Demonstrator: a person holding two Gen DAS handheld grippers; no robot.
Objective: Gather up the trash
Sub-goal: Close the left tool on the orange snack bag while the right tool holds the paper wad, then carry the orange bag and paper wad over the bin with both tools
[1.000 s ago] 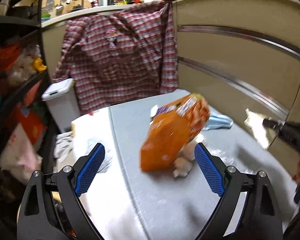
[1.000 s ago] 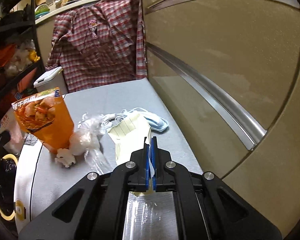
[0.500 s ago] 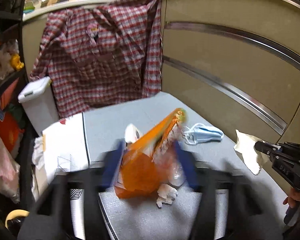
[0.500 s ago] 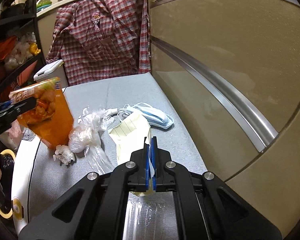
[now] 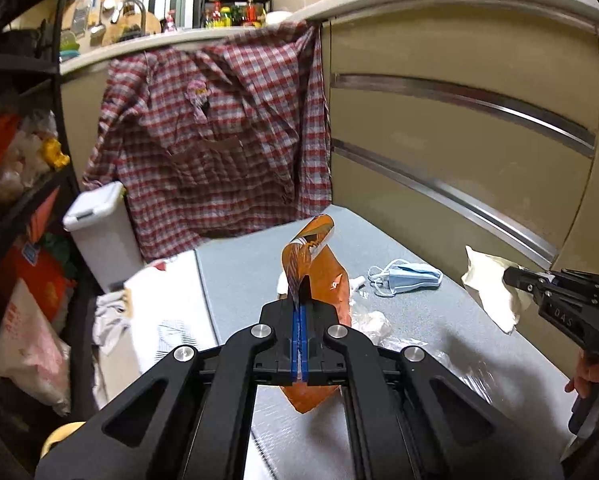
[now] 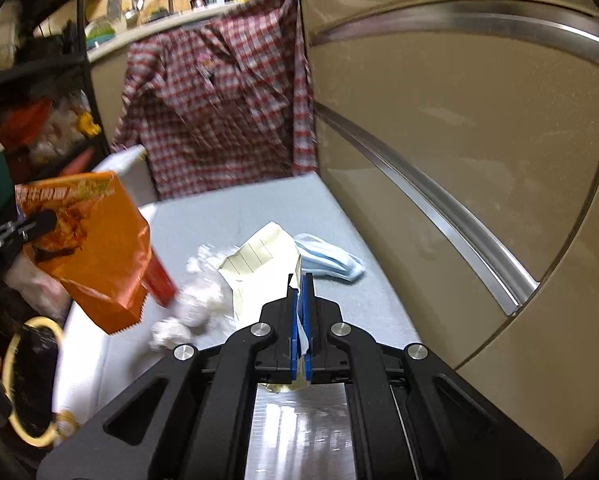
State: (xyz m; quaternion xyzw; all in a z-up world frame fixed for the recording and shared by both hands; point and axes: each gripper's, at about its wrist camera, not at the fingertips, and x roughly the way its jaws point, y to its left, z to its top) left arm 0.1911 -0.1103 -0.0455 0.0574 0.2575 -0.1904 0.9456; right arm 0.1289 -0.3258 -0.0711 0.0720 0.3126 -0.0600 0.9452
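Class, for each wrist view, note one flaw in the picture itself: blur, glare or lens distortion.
Left wrist view: fisheye bends the steel cabinet trim into curves, dark corners vignette, focus fairly sharp. Right wrist view: motion blur smears the orange snack bag and crumpled white tissue; glare streaks the shiny metal plate under the jaws.

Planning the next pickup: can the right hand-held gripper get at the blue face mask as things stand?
Probably not yet. The path to the face mask on the table looks open, but the right hand-held gripper is shut on the lined paper, so it would likely need to drop that first.
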